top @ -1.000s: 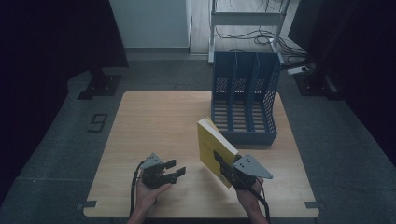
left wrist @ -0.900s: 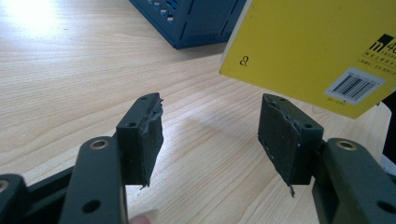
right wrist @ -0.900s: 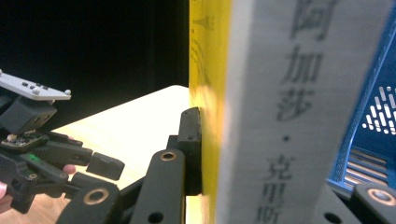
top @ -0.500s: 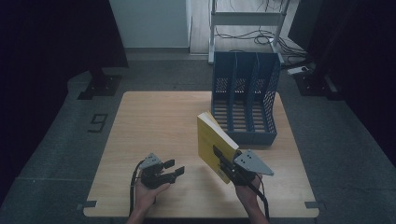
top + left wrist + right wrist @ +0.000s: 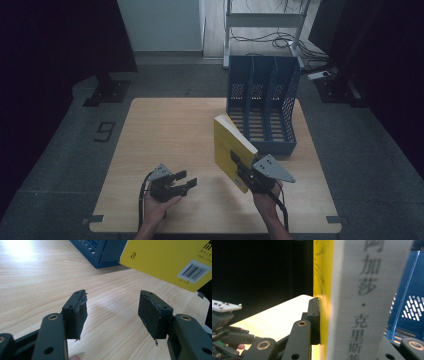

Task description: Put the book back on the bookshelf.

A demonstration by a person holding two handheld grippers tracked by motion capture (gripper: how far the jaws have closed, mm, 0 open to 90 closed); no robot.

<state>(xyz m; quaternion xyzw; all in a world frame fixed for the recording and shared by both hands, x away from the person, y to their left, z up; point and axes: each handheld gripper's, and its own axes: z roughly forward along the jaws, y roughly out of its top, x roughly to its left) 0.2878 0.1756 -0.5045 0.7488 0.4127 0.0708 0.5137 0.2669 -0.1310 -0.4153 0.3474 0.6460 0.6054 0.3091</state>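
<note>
In the lower right of the high view, the right claw [image 5: 241, 167] clamps a thick yellow paperback book [image 5: 231, 150] and holds it upright on its edge, tilted a little, above the pale wooden worktop [image 5: 165, 130]. In the right gripper view the black pad [image 5: 314, 320] sits flat against the yellow cover, with the pale grey spine [image 5: 367, 297] facing the camera; the grip spans the book's thickness, which keeps the covers shut and the block from fanning open. Standing the book this way looks like a deliberate match to the blue plastic three-slot file rack [image 5: 262, 102] just beyond it, towards the upper right of the high view, whose narrow compartments open upward and forward (a flat-lying book would not enter them). The book is near the rack's front lip but apart from it, and no compartment holds it yet.

The left claw [image 5: 183, 182] rests low over the worktop at the lower left of centre, its jaws spread wide with nothing between them; in the left gripper view, bare wood shows between the pads [image 5: 78, 312]. It keeps clear of the book's path, probably ready to steady the rack or the book if needed.
</note>
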